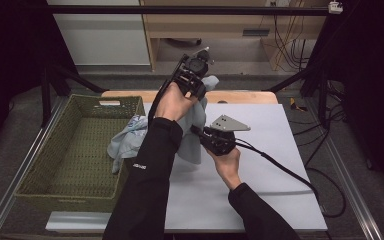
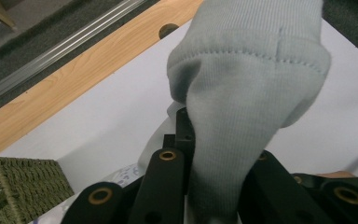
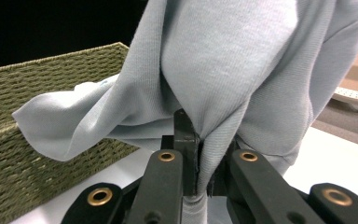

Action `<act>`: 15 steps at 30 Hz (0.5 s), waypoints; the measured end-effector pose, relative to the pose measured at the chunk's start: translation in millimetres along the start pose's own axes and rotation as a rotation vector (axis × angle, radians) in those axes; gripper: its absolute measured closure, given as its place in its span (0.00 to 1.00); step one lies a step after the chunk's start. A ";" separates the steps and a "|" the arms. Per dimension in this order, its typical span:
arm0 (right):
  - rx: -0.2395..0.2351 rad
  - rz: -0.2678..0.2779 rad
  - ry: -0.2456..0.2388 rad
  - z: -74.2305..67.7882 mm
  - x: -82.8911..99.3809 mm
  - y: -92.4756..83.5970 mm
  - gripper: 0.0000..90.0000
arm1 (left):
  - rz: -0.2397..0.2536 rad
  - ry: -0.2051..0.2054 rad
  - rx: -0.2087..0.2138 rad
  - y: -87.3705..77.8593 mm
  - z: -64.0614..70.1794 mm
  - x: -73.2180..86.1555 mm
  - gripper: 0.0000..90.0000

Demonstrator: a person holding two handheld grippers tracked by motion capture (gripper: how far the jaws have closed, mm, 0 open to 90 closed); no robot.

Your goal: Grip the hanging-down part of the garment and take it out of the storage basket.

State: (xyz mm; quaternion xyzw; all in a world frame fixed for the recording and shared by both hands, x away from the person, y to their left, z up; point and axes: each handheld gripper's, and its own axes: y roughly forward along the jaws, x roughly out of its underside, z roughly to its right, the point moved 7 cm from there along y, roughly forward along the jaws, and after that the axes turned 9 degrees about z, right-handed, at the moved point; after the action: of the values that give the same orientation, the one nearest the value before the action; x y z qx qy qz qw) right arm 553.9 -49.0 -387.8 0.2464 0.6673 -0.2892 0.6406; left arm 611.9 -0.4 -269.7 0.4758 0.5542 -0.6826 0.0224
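A pale blue knit garment (image 1: 192, 131) hangs between my two grippers above the white table top (image 1: 260, 170). My left gripper (image 1: 201, 86) is raised high at the back, shut on the garment's ribbed cuff (image 2: 247, 60), which drapes over its jaws. My right gripper (image 1: 196, 131) sits lower and nearer, shut on a fold of the same cloth (image 3: 214, 93). Part of the garment (image 1: 125, 140) trails over the rim of the green woven basket (image 1: 75, 150) at the left.
The basket (image 3: 37, 121) stands at the table's left edge, close beside my right gripper's jaws. A wooden strip (image 2: 74, 79) with a hole borders the table's far edge. Cables (image 1: 280, 167) trail across the table's right side. Black frame posts stand behind.
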 end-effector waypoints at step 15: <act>0.024 0.022 -0.053 15.3 -18.3 -44.7 0.95 | -0.005 0.003 0.021 -1.3 5.8 2.2 0.91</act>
State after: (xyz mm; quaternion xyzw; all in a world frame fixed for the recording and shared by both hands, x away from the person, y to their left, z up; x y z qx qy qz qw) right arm 534.6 -90.8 -366.6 0.2535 0.6438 -0.2966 0.6582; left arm 606.3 -3.4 -270.6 0.4756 0.5483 -0.6877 0.0151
